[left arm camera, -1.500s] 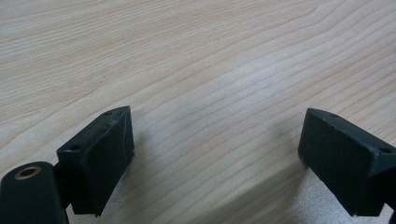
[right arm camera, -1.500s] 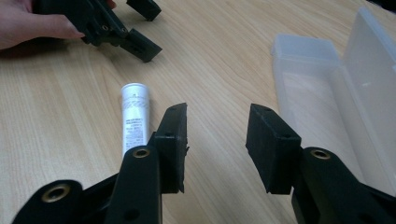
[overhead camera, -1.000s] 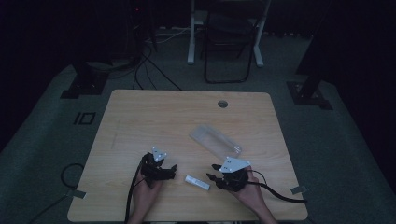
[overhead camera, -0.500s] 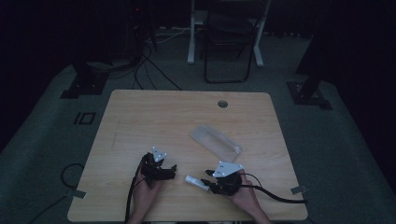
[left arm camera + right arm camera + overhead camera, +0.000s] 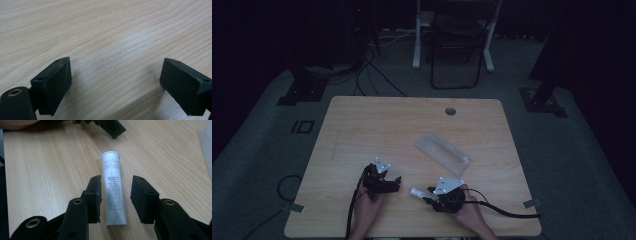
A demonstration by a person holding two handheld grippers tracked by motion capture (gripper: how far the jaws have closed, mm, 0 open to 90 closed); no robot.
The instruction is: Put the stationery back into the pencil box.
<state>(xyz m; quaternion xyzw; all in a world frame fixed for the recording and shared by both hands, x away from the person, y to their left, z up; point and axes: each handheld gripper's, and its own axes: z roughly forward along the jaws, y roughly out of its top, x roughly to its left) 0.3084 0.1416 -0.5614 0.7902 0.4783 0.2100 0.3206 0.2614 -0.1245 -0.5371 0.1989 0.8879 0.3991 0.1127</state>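
A small white plastic squeeze tube with grey print (image 5: 113, 187) lies flat on the pale wooden table (image 5: 377, 125), near the front edge and between the two hands. The right tool (image 5: 116, 198) straddles it: its black jaws have just been closing a little, with the tube between them, yet a gap shows on the right side and the left pad looks just beside the wall, so the tube is not yet pinched. In the high view the same tool (image 5: 428, 193) sits at the tube's flat crimped end. The left tool (image 5: 115, 82) rests released, jaws wide over bare wood, with nothing between them.

The tube looks light, smooth and soft-walled; a hard squeeze would likely dent it or push its contents toward the cap, and the round body could roll or slip out sideways. The firmer part of the body, about where the jaws now stand, seems the better place to grip, with gentle pressure.

A clear plastic tray (image 5: 443, 154) lies well apart toward the table's right side. The print on the tube is too fine to read, the high view is dim, and whether the left pad touches the tube is unclear.
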